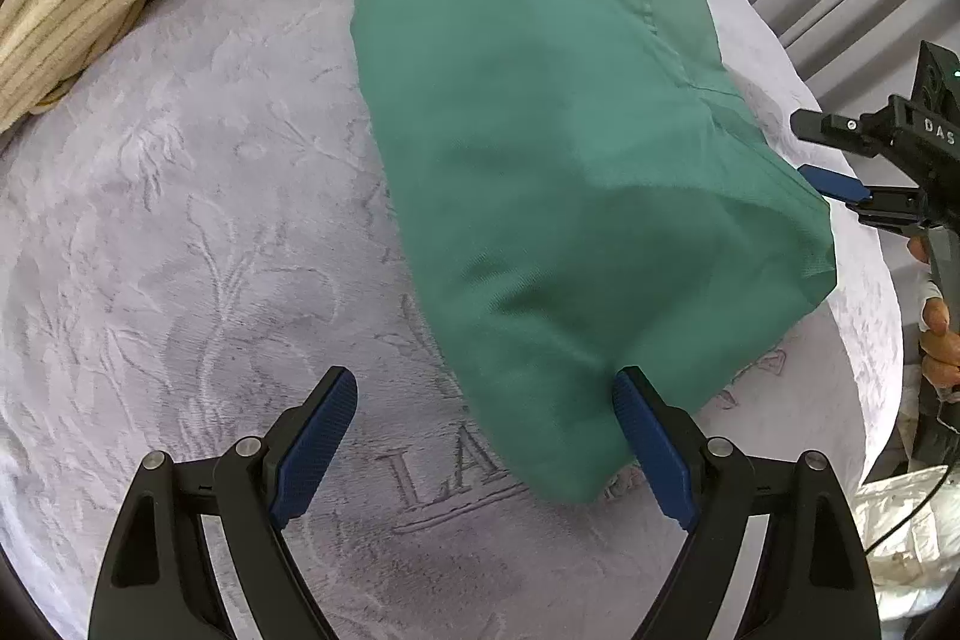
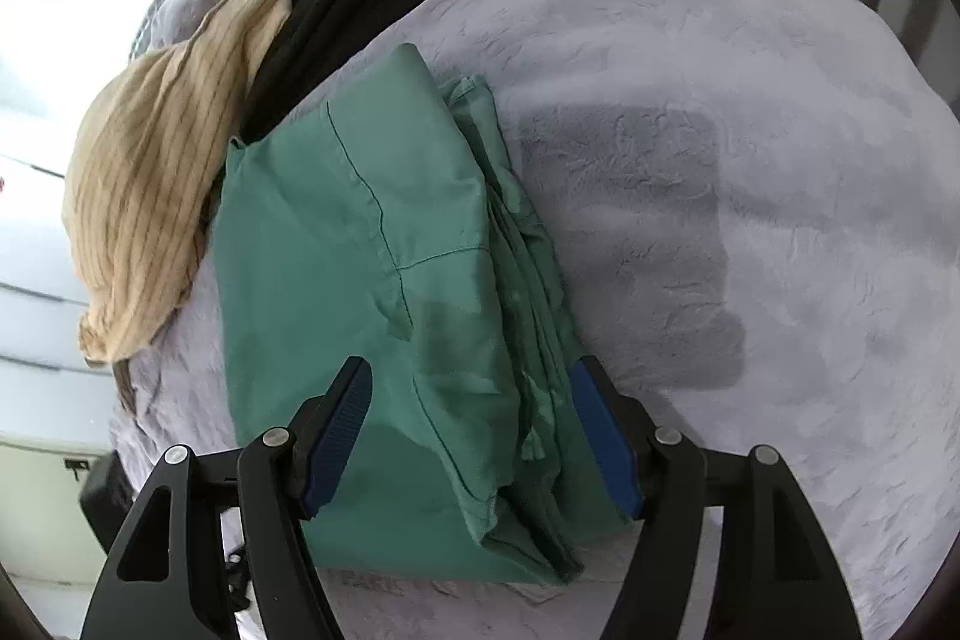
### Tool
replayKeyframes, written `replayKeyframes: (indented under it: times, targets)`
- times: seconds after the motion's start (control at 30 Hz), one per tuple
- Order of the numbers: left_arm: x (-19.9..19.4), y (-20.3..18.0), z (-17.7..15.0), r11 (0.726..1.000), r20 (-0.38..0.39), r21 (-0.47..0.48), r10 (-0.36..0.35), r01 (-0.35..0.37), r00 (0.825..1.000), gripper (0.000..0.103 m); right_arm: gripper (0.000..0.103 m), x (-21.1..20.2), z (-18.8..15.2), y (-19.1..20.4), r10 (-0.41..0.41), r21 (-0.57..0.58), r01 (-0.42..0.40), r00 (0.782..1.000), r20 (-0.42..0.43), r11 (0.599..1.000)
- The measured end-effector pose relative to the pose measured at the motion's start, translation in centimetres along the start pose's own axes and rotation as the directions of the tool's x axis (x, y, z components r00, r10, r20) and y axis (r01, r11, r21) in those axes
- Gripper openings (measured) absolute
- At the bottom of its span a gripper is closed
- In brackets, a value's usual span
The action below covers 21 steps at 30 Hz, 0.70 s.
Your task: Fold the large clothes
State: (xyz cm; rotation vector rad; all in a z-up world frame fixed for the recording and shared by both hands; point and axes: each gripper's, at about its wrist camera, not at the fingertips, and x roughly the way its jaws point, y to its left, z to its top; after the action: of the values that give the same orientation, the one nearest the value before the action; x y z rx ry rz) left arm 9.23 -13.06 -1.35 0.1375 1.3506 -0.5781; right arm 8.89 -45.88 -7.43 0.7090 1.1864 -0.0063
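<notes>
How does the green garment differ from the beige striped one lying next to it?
The green garment is plain in colour; the beige striped garment has thin dark stripes. The green one lies folded flat with stacked edges along one side; the beige one sits in a bunched, unfolded heap. The open right gripper straddles the green one; nothing touches the beige one. Both rest on the lilac blanket.

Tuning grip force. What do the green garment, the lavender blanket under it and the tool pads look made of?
Green garment: thin woven cloth, likely cotton or a blend, matte with a slight sheen; stitched seams and sharp creases show. Lavender blanket: plush fleece, probably synthetic; embossed floral pattern and lettering in a soft nap. Pads of the left tool: blue, finely ribbed, likely rubber or soft plastic, on black plastic arms.
</notes>
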Motion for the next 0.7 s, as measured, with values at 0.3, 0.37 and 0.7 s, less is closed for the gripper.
replayKeyframes:
  times: [0.3,0.37,0.7]
  targets:
    - [-1.9,2.3,1.7,0.996,0.087,-0.082,-0.018,0.025,0.996,0.103,0.08,1.8,2.9,-1.1,0.035,-0.039,-0.036,0.999,-0.029,0.999]
    - [-1.4,2.9,2.4,0.993,0.079,-0.11,-0.029,0.038,0.996,0.103,0.08,2.3,3.6,-1.5,0.045,-0.039,-0.046,0.998,-0.043,0.998]
    - [3.1,4.5,3.8,0.965,-0.006,-0.196,-0.181,0.176,0.984,0.103,0.08,6.1,6.6,-3.0,0.202,-0.017,-0.207,0.967,-0.154,0.978]
